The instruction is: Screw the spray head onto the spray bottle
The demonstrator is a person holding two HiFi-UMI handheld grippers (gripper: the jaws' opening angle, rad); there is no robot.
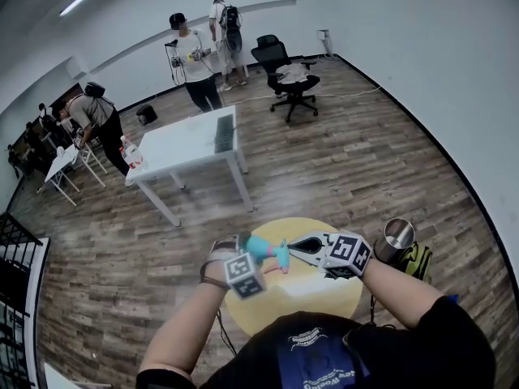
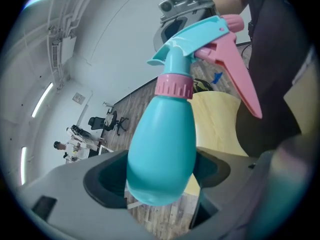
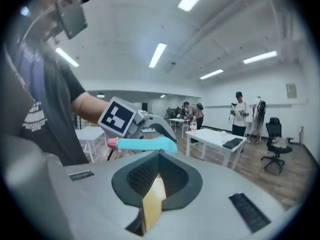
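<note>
Gripping the bottle (image 2: 162, 144) around its fat lower body, the left gripper (image 2: 160, 174) has its jaws spread wide and pressed on both sides of it, so that's a solid clamp. The right gripper (image 3: 159, 156) is a different story: its jaws are shut together with nothing between them, just a sliver of yellow table showing through the gap.

The bottle is up in the air over the left part of the round table (image 1: 312, 290), not resting on it. Its long axis runs from the base in the left jaws out toward the right gripper (image 1: 298, 244), lying closer to level than upright in the head view. The spray head (image 2: 192, 39) already sits on the neck, with the pink collar (image 2: 173, 85) under it and the pink trigger (image 2: 240, 79) hanging off the far side. How far it's threaded, can't tell.

The key bit is that the head end points at the right gripper's closed tips and sits just beside them, so the right hand is clearly the nearer one for the twisting. It'd probably need to open up first and get around that collar. A metal cup (image 1: 396, 237) stands at the table's right edge, out of the way.
</note>
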